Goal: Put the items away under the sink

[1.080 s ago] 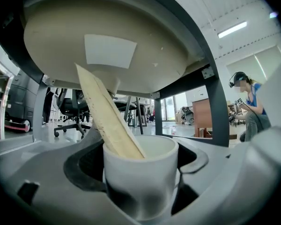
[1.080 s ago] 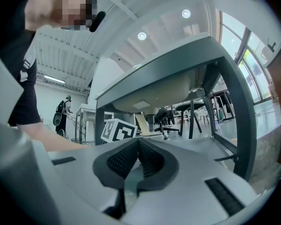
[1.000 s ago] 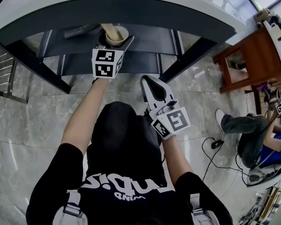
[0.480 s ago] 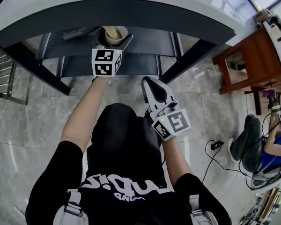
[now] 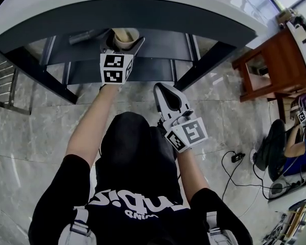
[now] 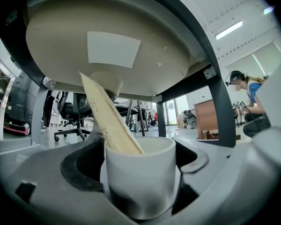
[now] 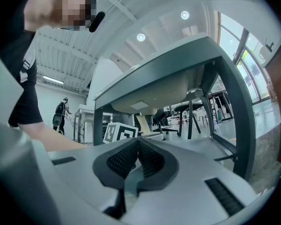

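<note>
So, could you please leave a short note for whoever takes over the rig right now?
Left gripper: shut on the white cup, wooden stick leaning inside it, held under the sink basin over the shelf; contact with it unclear.
Right gripper: shut, empty, back near the body.
Done: a dark cylinder lies on the shelf.
To do: set the cup down, release, withdraw.

left gripper [image 5: 123, 43] — arm outstretched, jaws on cup [image 6: 140, 172] | right gripper [image 5: 161, 89] — near torso, jaws together
</note>
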Demonstrator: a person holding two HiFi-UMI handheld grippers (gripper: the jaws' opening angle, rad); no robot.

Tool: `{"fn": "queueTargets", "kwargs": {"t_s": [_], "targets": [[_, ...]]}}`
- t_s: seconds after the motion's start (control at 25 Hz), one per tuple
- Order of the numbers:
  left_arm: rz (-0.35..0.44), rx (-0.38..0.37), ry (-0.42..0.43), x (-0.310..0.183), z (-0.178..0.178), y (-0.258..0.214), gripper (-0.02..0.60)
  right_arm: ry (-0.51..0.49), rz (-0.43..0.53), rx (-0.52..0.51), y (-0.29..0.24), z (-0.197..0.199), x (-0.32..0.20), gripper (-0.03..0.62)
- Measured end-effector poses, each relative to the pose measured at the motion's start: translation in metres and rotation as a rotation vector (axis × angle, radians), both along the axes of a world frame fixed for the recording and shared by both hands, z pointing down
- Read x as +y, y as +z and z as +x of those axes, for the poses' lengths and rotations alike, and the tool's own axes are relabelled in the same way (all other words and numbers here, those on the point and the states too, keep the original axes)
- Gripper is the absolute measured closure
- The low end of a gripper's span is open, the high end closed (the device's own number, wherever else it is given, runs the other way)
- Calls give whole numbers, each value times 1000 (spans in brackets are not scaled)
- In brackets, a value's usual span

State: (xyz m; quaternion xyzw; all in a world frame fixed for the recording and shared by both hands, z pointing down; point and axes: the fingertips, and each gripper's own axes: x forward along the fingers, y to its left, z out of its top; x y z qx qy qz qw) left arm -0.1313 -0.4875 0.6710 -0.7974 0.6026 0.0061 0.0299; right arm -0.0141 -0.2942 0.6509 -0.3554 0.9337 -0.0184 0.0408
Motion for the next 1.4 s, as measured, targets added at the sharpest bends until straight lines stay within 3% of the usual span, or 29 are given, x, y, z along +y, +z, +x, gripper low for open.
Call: {"fn": "queueTargets", "kwargs": {"t_s": [0.24,0.68,1.08,1.12,1.2,1.28,1.4], "targets": [[-14,2,21,30,1,0,126,10,2,-13,1,5,2,576],[-83,44,80,149,0,8,126,19,-3,-26,5,15,16,576],[-78,12,38,228,-5,6,138,-3,-30,-36,16,17,37,576],[-72,18,23,231,-9,4,219,-7,-32,-35,17,16,38,576],[-48,25,-14,238,-17,2,475,-17,-37,-32,20,14,41,576],[-38,31,-35,243,-22,4,553,-25,-45,-28,23,13,45,576],[-44,60,1,243,-22,0,561,-32,-61,-16,23,10,50,576]]}}
